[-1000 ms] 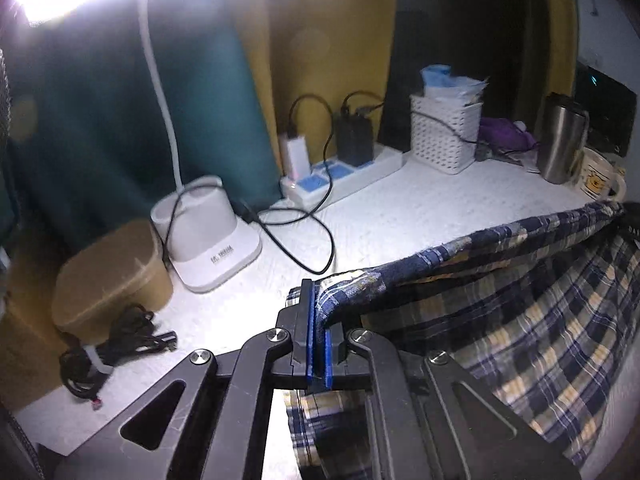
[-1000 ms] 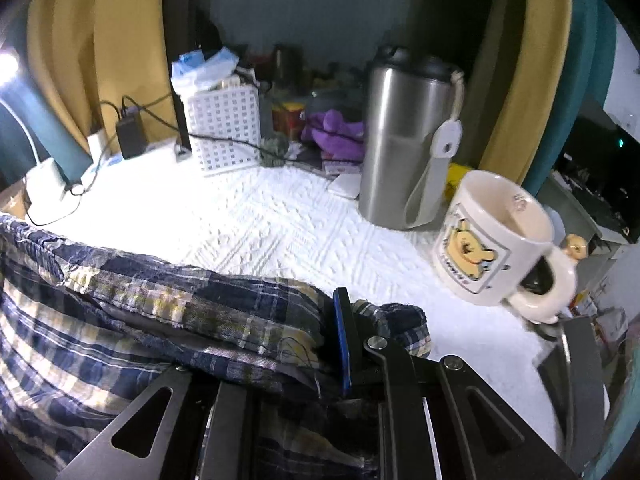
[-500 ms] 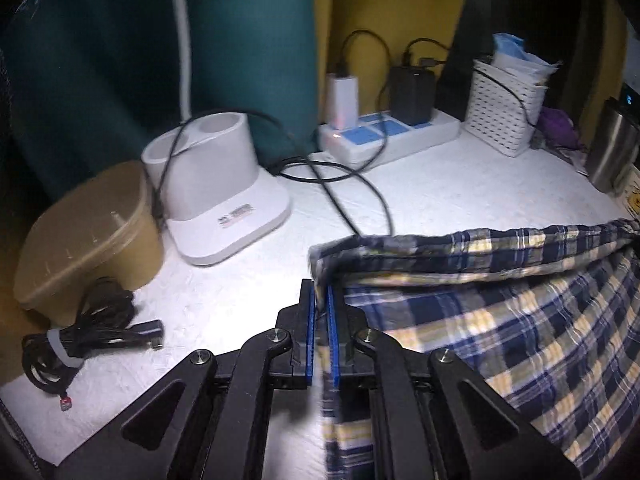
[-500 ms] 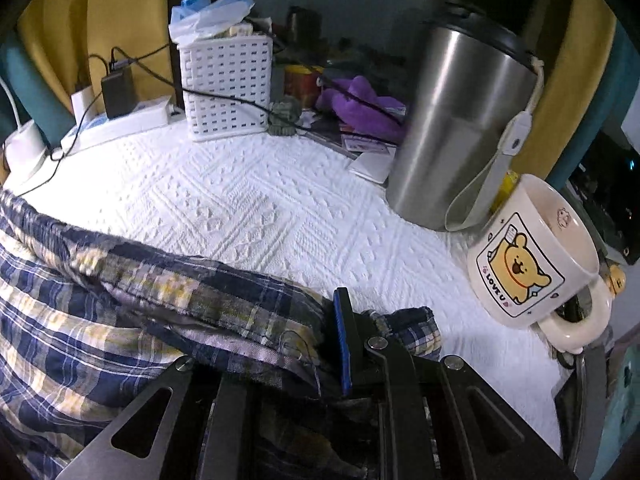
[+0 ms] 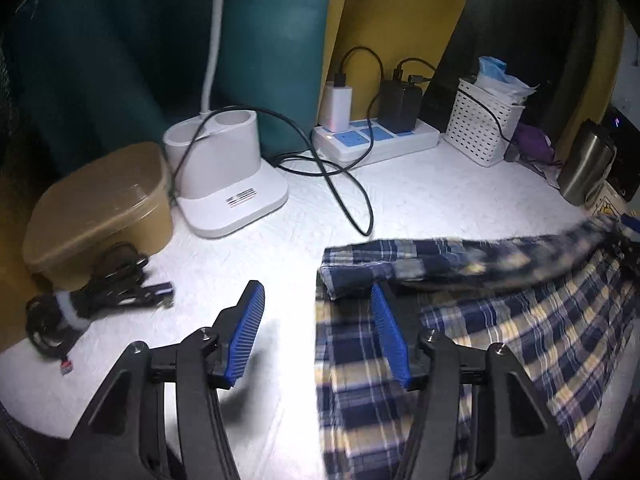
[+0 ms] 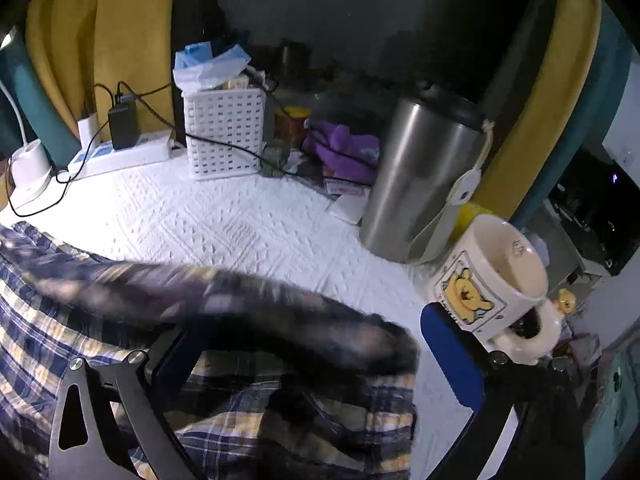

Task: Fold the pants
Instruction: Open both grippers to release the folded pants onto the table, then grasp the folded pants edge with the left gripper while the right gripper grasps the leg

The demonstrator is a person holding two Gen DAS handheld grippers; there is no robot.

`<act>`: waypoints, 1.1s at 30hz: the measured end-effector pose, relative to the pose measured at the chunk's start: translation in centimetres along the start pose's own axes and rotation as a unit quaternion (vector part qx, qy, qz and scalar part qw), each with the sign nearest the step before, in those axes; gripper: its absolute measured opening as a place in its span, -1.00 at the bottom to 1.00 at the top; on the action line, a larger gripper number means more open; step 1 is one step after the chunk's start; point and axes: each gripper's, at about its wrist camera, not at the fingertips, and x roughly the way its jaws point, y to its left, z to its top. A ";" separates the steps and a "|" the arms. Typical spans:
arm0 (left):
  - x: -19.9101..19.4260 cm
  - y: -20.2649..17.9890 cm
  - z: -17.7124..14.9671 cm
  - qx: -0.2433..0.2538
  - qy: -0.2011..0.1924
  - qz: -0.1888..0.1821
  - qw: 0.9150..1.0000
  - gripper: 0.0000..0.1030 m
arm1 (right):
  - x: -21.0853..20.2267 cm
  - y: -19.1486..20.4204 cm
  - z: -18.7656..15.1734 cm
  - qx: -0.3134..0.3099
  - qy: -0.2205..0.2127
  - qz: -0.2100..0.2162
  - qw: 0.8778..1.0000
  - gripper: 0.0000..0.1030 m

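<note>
Your room is dim — light glares off the white bench, corners vignette black, straight lines bow, and the plaid pants smear with motion blur.

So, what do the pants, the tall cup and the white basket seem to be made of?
The pants look like thin woven cloth, likely cotton, matte, with a blue, white and yellow check that drapes softly. The tall cup looks like brushed steel: grey, with a dull sheen and a dark lid. The white basket seems to be moulded plastic, with even rows of small holes.
</note>
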 end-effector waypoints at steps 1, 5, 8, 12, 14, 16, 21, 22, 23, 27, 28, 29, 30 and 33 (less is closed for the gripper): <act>-0.3 0.1 -0.2 -0.003 0.001 0.003 1.000 0.08 | -0.2 -0.2 0.1 0.003 -0.003 -0.002 1.000 1.00; -1.7 0.4 -0.9 -0.002 -0.002 0.010 1.000 0.08 | -1.6 -0.8 0.1 0.012 -0.011 -0.010 1.000 1.00; -2.1 -0.2 -1.5 0.016 0.005 0.007 1.000 0.08 | -2.4 -0.9 -0.6 0.014 -0.009 -0.010 1.000 1.00; -2.4 -1.2 -2.4 0.032 0.024 -0.011 0.999 0.08 | -3.1 -1.2 -2.5 0.027 0.006 -0.013 1.000 1.00; -2.7 -1.7 -3.3 0.034 0.031 -0.023 0.999 0.08 | -3.4 -1.8 -3.7 0.041 0.013 -0.016 0.999 1.00; -3.0 -1.9 -4.2 0.027 0.037 -0.029 0.999 0.11 | -3.7 -2.8 -5.1 0.060 0.022 -0.020 0.998 1.00; -4.2 -1.7 -6.7 -0.002 0.047 -0.036 0.998 0.35 | -5.1 -5.4 -8.4 0.108 0.036 -0.016 0.993 1.00; -4.4 -1.7 -7.0 -0.006 0.049 -0.037 0.998 0.35 | -5.4 -5.8 -9.1 0.117 0.037 -0.013 0.992 1.00; -4.7 -1.7 -7.6 -0.013 0.052 -0.038 0.998 0.35 | -5.6 -6.2 -9.6 0.125 0.039 -0.012 0.991 1.00; -5.8 -1.9 -9.3 -0.024 0.055 -0.042 0.997 0.35 | -6.5 -8.1 -11.7 0.167 0.045 0.004 0.985 1.00; -6.2 -2.0 -9.7 -0.027 0.054 -0.042 0.997 0.35 | -6.7 -8.3 -12.0 0.175 0.045 0.009 0.983 1.00; -6.5 -2.0 -10.2 -0.029 0.055 -0.044 0.997 0.35 | -6.9 -8.6 -12.3 0.184 0.044 0.012 0.982 1.00; -6.7 -2.0 -10.4 -0.030 0.054 -0.044 0.997 0.35 | -6.9 -8.8 -12.6 0.190 0.045 0.016 0.981 1.00; -7.1 -2.1 -11.4 -0.036 0.054 -0.041 0.997 0.36 | -6.6 -8.2 -13.1 0.195 0.050 0.039 0.979 0.85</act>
